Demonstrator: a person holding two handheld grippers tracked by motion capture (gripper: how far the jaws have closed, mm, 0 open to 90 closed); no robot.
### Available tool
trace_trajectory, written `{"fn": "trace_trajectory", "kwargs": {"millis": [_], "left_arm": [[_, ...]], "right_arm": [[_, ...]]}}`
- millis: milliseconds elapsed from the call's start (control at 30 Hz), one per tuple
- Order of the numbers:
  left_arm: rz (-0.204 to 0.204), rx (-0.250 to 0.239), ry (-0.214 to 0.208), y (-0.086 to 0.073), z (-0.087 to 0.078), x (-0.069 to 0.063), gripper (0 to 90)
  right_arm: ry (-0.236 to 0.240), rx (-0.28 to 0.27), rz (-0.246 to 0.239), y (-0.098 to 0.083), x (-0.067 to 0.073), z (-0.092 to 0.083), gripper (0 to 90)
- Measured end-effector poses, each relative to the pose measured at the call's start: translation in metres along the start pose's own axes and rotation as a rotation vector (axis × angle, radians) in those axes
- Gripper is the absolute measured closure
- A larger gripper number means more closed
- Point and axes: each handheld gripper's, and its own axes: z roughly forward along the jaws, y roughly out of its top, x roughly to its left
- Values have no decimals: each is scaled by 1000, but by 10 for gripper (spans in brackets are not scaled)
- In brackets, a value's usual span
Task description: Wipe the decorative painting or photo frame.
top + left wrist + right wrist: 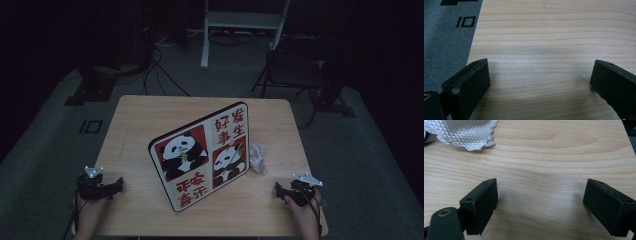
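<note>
The panda board [202, 155] reads 好发事生 and 平安喜乐; the floor mat [449, 37] shows "10".

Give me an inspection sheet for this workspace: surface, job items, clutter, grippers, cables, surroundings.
Surface: light wooden table, bare grain under both grippers.
Job's things: panda sign board tilted upright mid-table; white quilted cloth lying beside the board's right edge, whether touching cannot be told.
Clutter: nothing seen.
Grippers: left gripper open over bare wood at the near left; right gripper open, nothing between its fingers, cloth apart from them.
Cables: loose cables on the floor beyond the table.
Surroundings: dark room, grey carpet, chair, white frame.
</note>
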Motion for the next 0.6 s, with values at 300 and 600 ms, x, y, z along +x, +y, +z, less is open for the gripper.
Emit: {"fn": "trace_trajectory", "kwargs": {"millis": [300,600], "left_arm": [[-11,-1,7,1,1,0,31],[-11,-1,7,1,1,0,32]], "right_arm": [[-7,3,5,4,-1,4,105],[-8,4,8,4,-1,4,105]]}}
